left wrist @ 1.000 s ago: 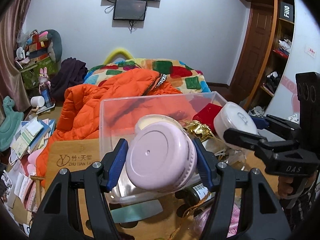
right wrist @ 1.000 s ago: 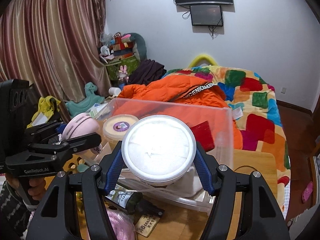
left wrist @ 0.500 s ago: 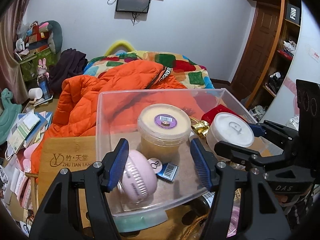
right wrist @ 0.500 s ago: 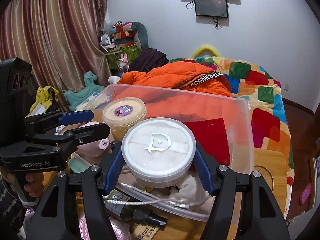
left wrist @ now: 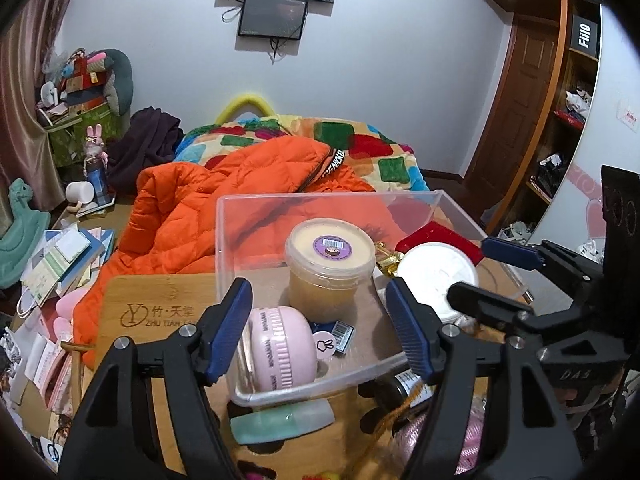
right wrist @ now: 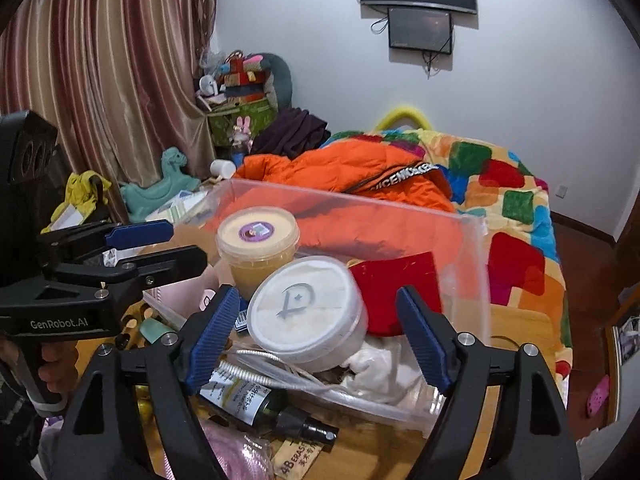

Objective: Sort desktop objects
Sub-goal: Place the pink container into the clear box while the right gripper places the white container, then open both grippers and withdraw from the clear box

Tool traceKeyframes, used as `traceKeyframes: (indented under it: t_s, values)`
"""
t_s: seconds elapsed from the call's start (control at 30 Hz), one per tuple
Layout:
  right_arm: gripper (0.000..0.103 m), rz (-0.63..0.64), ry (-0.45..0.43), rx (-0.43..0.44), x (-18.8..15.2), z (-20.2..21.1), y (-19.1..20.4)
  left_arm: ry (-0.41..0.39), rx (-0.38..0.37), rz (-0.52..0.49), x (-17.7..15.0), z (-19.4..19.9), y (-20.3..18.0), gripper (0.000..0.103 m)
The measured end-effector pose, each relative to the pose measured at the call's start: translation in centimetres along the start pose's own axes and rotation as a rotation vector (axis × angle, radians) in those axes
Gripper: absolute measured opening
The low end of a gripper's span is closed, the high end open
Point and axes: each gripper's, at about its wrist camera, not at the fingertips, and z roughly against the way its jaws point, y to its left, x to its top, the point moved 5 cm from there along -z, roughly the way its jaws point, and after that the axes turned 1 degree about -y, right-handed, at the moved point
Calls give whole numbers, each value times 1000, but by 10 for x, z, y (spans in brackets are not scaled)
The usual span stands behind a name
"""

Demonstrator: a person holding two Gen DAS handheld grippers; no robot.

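Both jars dropped since 1 s ago: pink jar [left wrist: 280, 350] & white jar [right wrist: 306, 314] lie in clear bin [left wrist: 224, 240]. Left gripper [left wrist: 320, 328], right gripper [right wrist: 318, 338] spread, empty. Next, prob.: spray bottle [right wrist: 256, 400].

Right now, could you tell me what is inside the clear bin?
The bin holds a yellow tub, pink jar, white jar, red card, white cloth and barcoded packet. Anything beneath them is hidden.

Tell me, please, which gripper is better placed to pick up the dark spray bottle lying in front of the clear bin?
The right gripper, probably. Its jaws are open and empty, and the spray bottle lies just below them outside the clear bin. The left gripper, also open, faces the pink jar, with the bottle off to its side.
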Motion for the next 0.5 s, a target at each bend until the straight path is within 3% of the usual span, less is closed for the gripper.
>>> traceKeyframes:
  t_s: [0.37,0.5]
  values:
    - [81,-56,-28,-39,-15,40,-1,-37,51,-20,-16,40,2,90]
    - [81,-76,-28,-44,-27,51,3,-33,53,-3,-27,52,6,92]
